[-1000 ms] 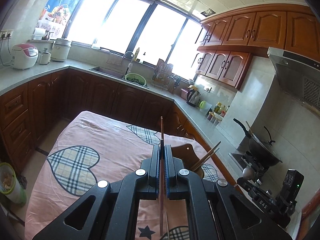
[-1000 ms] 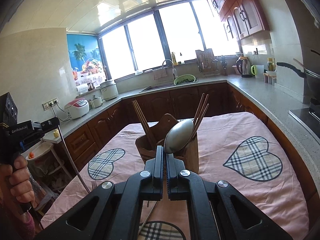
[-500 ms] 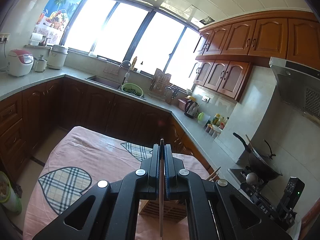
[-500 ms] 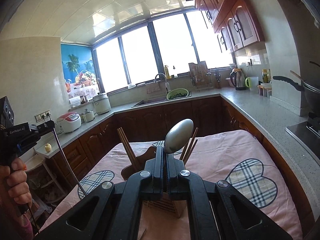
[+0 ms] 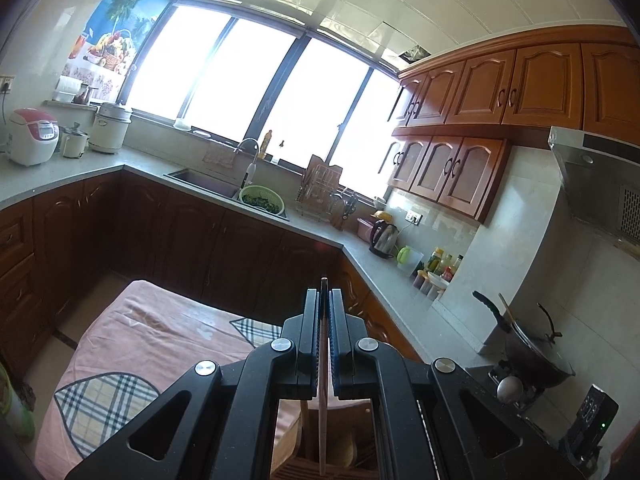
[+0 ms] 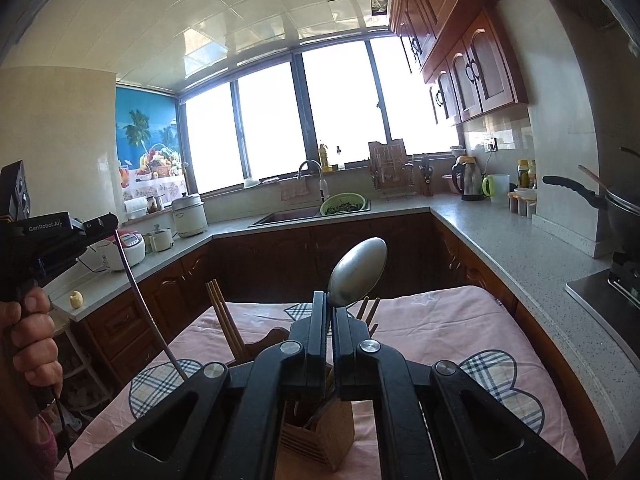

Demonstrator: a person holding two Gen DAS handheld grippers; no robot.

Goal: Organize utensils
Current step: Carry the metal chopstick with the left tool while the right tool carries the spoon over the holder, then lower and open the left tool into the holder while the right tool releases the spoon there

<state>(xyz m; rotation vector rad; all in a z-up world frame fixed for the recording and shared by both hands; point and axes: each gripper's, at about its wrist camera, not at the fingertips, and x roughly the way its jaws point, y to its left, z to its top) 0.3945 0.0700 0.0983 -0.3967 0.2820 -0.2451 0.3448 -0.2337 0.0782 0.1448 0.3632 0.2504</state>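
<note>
Both your claws have lifted higher. Your left claw (image 5: 324, 312) still pinches a chopstick (image 5: 322, 400) over the holder (image 5: 344, 452). Your right claw (image 6: 330, 320) pinches the spoon (image 6: 357, 271) above it. Both can drop in next.

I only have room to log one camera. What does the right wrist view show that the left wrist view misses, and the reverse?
Only the right wrist view shows the spoon clamped in the right gripper, the chopsticks standing in the holder, and the left gripper from the side gripping a thin utensil.

Only the left wrist view shows that utensil edge-on between the closed fingers, its lower end over the holder.

Both show the wooden holder and the pink tablecloth.
</note>
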